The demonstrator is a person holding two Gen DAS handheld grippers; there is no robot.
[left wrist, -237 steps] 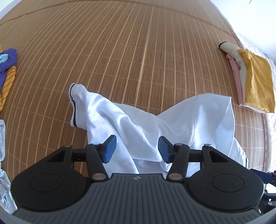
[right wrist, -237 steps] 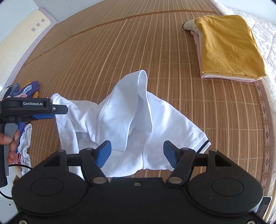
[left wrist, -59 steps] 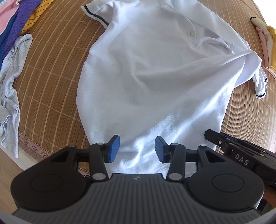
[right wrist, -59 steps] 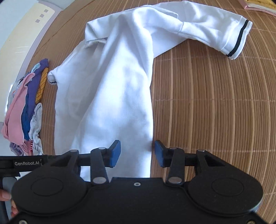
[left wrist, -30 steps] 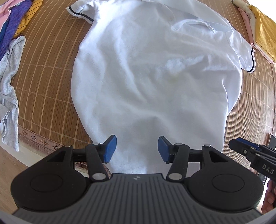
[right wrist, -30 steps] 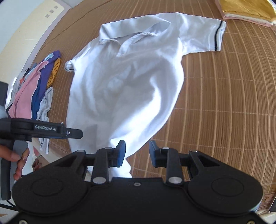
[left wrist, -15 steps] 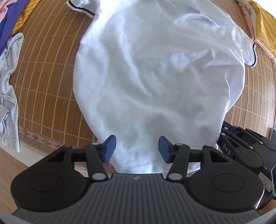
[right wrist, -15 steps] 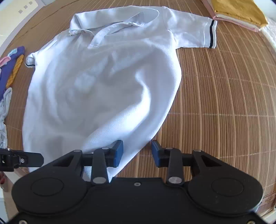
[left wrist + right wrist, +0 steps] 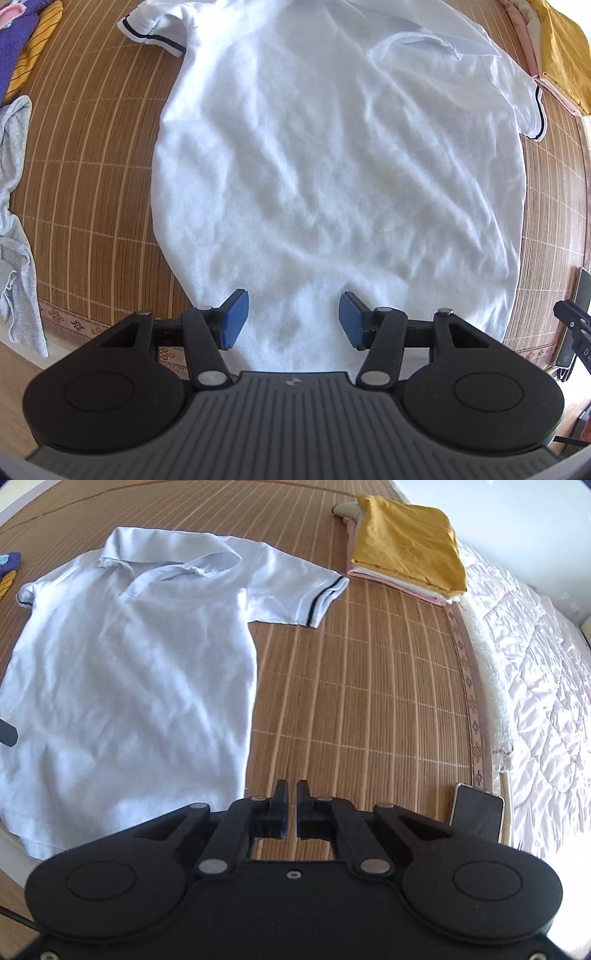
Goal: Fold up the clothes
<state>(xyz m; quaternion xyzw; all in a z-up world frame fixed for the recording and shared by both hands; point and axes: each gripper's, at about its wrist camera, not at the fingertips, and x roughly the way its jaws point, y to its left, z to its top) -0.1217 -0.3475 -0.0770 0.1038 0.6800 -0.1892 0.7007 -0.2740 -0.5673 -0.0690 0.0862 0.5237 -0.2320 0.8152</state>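
Observation:
A white polo shirt (image 9: pixel 332 177) with dark-striped sleeve cuffs lies spread flat, front up, on the bamboo mat (image 9: pixel 369 701). Its collar is at the far end and its hem is near me. My left gripper (image 9: pixel 293 318) points straight down over the lower middle of the shirt, open, and its blue pads (image 9: pixel 234 319) grip no cloth. My right gripper (image 9: pixel 291 805) hangs over bare mat just right of the shirt (image 9: pixel 129 686) and its hem corner. Its jaws are closing and stand almost together with nothing between them.
A folded stack with a mustard-yellow garment (image 9: pixel 406 542) on top sits at the far right of the mat. A phone (image 9: pixel 476 818) lies by the mat's right border, beside a white quilt (image 9: pixel 535 683). Loose clothes, one of them a grey garment (image 9: pixel 14 221), lie along the left edge.
My right gripper has let go of the shirt's hem corner, swung up and off to the right, and its jaws have come nearly together. The shirt has settled flat. My left gripper has hardly moved.

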